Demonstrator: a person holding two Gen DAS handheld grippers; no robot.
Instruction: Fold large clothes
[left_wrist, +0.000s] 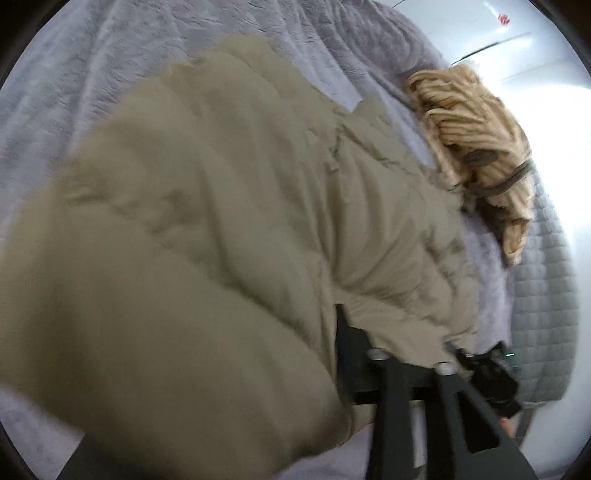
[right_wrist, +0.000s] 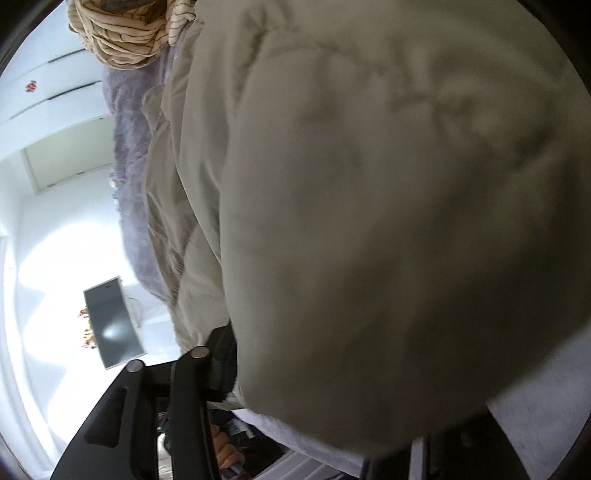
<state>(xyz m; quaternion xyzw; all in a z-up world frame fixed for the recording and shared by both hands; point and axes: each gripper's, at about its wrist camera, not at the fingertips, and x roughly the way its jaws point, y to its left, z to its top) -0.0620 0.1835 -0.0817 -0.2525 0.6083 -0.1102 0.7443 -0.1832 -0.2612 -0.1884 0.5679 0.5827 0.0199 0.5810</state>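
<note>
A large beige puffer jacket (left_wrist: 229, 206) lies on a bed with a lilac fleece cover (left_wrist: 122, 55). My left gripper (left_wrist: 406, 350) is at the jacket's near edge; its fingertips are buried in the fabric, and it looks shut on the hem. In the right wrist view the jacket (right_wrist: 369, 221) fills most of the frame, bulging over the camera. My right gripper (right_wrist: 207, 350) is at the jacket's lower edge, its tips hidden under the fabric, and it seems shut on it.
A tan ribbed garment (left_wrist: 476, 147) lies bunched at the bed's far right edge, also in the right wrist view (right_wrist: 122, 33). A grey quilted mattress side (left_wrist: 546, 302) drops off at the right. White wardrobe doors (right_wrist: 48, 81) and a dark screen (right_wrist: 110, 321) stand beyond the bed.
</note>
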